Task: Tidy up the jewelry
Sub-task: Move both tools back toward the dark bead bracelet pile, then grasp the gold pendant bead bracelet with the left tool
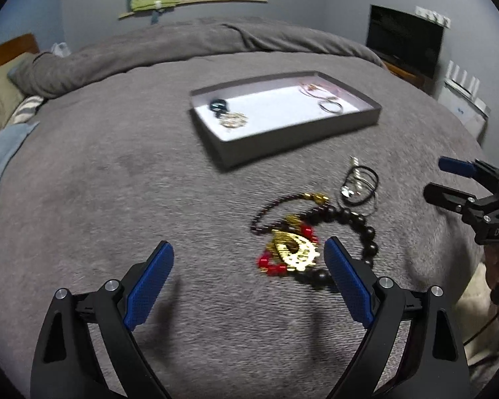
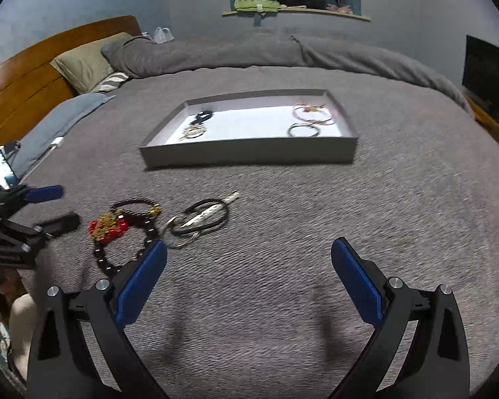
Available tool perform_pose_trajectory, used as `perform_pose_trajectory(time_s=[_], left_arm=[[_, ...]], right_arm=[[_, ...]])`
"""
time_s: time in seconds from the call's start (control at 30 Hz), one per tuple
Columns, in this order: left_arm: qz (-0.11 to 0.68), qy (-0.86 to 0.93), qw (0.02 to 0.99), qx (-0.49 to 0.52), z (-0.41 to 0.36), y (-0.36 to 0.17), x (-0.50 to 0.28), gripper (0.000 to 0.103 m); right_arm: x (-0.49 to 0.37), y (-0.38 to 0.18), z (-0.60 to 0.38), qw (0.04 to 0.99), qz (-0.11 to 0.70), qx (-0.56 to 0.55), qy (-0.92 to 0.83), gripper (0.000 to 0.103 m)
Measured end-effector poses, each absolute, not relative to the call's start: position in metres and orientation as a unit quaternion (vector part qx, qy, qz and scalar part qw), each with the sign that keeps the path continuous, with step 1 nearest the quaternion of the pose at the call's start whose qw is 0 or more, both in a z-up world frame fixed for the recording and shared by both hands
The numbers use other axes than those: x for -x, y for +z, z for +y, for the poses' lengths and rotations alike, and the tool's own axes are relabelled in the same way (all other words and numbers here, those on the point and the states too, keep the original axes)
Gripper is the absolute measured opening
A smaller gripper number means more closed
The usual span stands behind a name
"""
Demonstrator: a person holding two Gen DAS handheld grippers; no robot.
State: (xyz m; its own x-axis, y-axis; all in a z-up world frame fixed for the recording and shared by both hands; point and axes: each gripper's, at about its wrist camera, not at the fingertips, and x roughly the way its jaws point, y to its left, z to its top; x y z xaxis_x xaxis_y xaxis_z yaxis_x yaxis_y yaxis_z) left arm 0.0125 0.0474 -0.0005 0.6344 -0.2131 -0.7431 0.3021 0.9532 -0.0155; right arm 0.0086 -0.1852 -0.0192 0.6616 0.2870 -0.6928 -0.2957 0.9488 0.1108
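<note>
We held both grippers low over the grey bedspread (image 1: 116,173) of the bed. Our left gripper (image 1: 249,259) was released, its blue pads spread wide and nothing between them. Its right pad (image 1: 347,286) stood just beside a tangle of jewelry: a dark bead bracelet (image 1: 359,229) looped round a gold pendant (image 1: 292,249) with red beads (image 1: 272,266), and a thinner string of small dark beads (image 1: 269,209) lying against it. Near that heap, on the side toward the box, lay a bundle of thin black and silver bangles (image 1: 361,186).

Our right gripper (image 2: 249,256) was likewise released and empty, its fingers wide apart above bare bedspread. In its view the bangle bundle (image 2: 199,219) lay just ahead of its left pad (image 2: 141,286), and the left gripper reached in from the left edge beside the red beads.

Farther up the bed sat a shallow grey box (image 1: 302,139) with a white floor. In its left end lay a dark ring-like piece (image 1: 218,104) and a pale gold piece (image 1: 233,120), touching or nearly so. In its right end lay thin pinkish hoops (image 1: 316,88) and, just in front of them, a pair of silver bangles (image 1: 331,106). The two groups were well apart.

Both views were blurred, so finer detail of the pieces could not be told.
</note>
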Motion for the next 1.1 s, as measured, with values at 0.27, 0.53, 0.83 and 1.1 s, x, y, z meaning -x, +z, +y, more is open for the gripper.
perform_pose_trajectory(time_s=[0.27, 0.53, 0.83, 1.1], left_arm=[[0.422, -0.15, 0.893, -0.051, 0.034, -0.014, -0.021, 0.061], [0.43, -0.165, 0.887, -0.041, 0.032, -0.016, -0.024, 0.043], [0.433, -0.178, 0.882, -0.051, 0.022, -0.015, -0.024, 0.027], [0.448, -0.185, 0.874, -0.046, 0.022, -0.018, -0.028, 0.023]], right_arm=[[-0.01, -0.027, -0.173, 0.912, 0.379, 0.034, 0.154, 0.097], [-0.01, -0.029, -0.172, 0.91, 0.379, 0.026, 0.165, 0.097], [-0.011, -0.03, -0.172, 0.909, 0.38, 0.025, 0.168, 0.097], [-0.013, -0.029, -0.172, 0.91, 0.378, 0.024, 0.17, 0.097]])
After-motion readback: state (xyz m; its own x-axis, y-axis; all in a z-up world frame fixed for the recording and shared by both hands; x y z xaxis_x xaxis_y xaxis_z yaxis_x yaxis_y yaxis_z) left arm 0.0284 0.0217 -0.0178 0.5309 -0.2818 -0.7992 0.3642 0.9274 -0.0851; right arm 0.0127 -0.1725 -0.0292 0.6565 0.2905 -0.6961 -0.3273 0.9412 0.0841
